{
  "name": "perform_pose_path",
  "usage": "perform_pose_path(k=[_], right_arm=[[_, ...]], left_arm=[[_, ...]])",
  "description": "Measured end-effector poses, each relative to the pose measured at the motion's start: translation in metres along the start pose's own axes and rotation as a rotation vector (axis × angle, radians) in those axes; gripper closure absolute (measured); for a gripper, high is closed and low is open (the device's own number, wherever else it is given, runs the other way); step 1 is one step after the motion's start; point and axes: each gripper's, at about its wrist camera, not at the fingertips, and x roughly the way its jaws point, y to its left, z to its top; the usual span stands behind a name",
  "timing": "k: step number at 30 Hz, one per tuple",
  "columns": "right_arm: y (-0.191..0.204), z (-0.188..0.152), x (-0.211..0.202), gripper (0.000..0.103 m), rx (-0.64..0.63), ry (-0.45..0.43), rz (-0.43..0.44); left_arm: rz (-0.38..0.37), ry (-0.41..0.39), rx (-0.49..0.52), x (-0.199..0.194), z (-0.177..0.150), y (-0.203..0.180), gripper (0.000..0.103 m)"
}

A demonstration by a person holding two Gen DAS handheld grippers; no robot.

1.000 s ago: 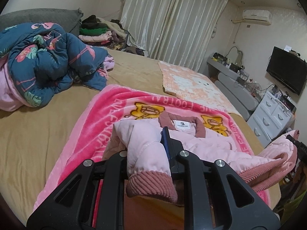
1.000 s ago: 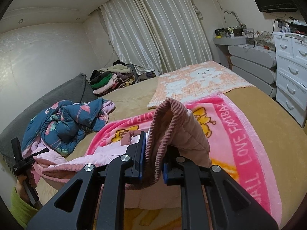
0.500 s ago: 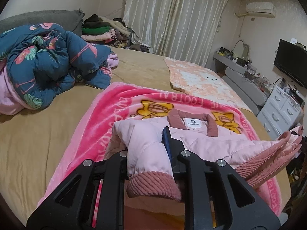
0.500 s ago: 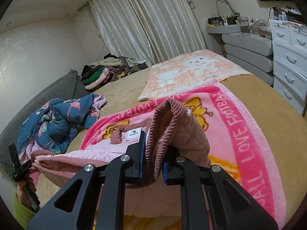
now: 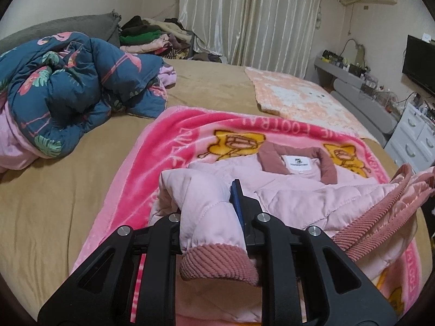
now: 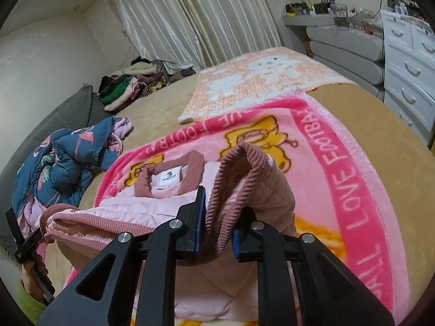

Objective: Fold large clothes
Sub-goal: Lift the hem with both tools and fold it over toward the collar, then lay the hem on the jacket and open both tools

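A pale pink quilted jacket [image 5: 312, 190] with dusty-pink ribbed trim lies on a bright pink cartoon blanket [image 5: 163, 146] on the bed, collar and white label facing away from me. My left gripper [image 5: 214, 212] is shut on a bottom corner of the jacket with its ribbed hem [image 5: 217, 263], held up off the bed. My right gripper [image 6: 217, 217] is shut on the other ribbed hem corner [image 6: 236, 168] of the jacket [image 6: 152, 203], also raised. The hem hangs between the two grippers. The left gripper shows at the left edge of the right wrist view [image 6: 24, 244].
A crumpled blue flamingo duvet [image 5: 68, 89] lies at the left on the tan bed [image 5: 54, 217]. An orange-and-white blanket [image 5: 299, 100] lies at the far right of it. A clothes pile [image 5: 152, 35] sits by the curtains. White drawers [image 6: 407, 62] stand right of the bed.
Both grippers have carried the jacket's hem forward toward the collar; the collar and label now sit closer in both views. Both grips are unchanged.
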Motion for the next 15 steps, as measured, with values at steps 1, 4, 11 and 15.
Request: perform_pose_path(k=[1, 4, 11, 15], right_arm=[[-0.001, 0.001, 0.004, 0.086, 0.002, 0.009, 0.003], [-0.011, 0.005, 0.017, 0.083, 0.043, 0.047, 0.047], [-0.030, 0.008, 0.010, 0.016, 0.180, 0.042, 0.240], [-0.015, -0.002, -0.003, 0.012, 0.056, 0.005, 0.160]], left_arm=[[0.005, 0.005, 0.002, 0.004, 0.000, 0.000, 0.090], [0.018, 0.022, 0.007, 0.016, -0.001, -0.001, 0.090], [0.033, 0.046, 0.009, 0.034, -0.001, -0.004, 0.090], [0.026, 0.053, 0.001, 0.040, -0.001, -0.006, 0.089]])
